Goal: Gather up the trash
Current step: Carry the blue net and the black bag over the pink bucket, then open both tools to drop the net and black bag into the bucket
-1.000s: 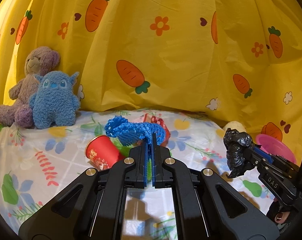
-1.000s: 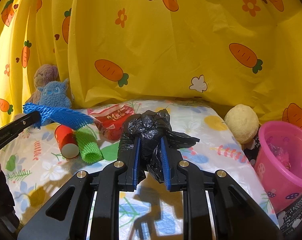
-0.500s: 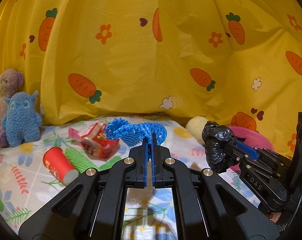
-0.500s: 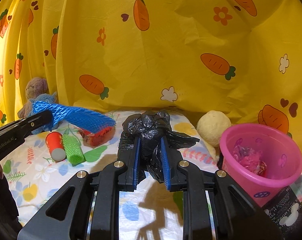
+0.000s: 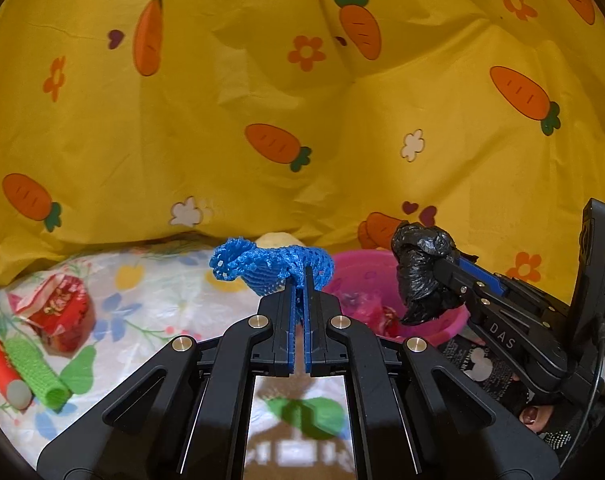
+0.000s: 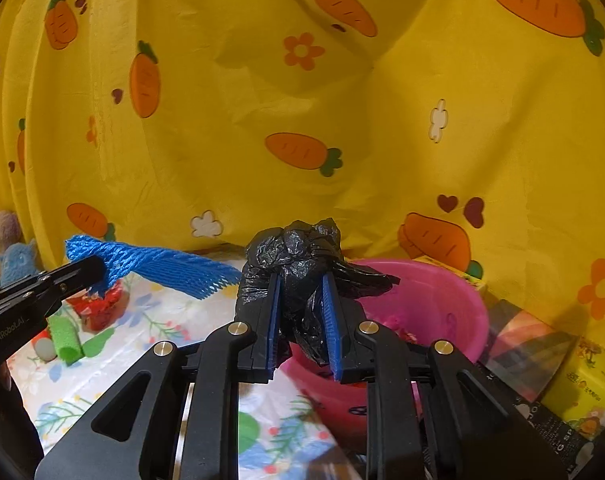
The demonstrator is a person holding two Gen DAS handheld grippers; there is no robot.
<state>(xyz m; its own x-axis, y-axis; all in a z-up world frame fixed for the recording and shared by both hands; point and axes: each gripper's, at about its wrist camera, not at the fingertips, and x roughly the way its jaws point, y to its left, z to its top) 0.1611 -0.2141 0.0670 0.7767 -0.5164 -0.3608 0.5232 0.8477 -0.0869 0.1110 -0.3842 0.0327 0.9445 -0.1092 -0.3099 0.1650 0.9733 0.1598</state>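
My left gripper is shut on a blue foam net sleeve and holds it in the air just left of the pink bucket. The sleeve also shows in the right wrist view. My right gripper is shut on a crumpled black plastic bag and holds it over the near rim of the pink bucket. The bag also shows in the left wrist view. Some pink and red trash lies inside the bucket.
On the flowered cloth at the left lie a red snack wrapper, a green foam net tube and a red paper cup. Plush toys sit far left. Boxes stand right of the bucket. A yellow carrot curtain hangs behind.
Both grippers have swung right with their loads. The pink bucket now sits directly ahead of both, the black bag over its rim; the plush toys have slid out of the left view.
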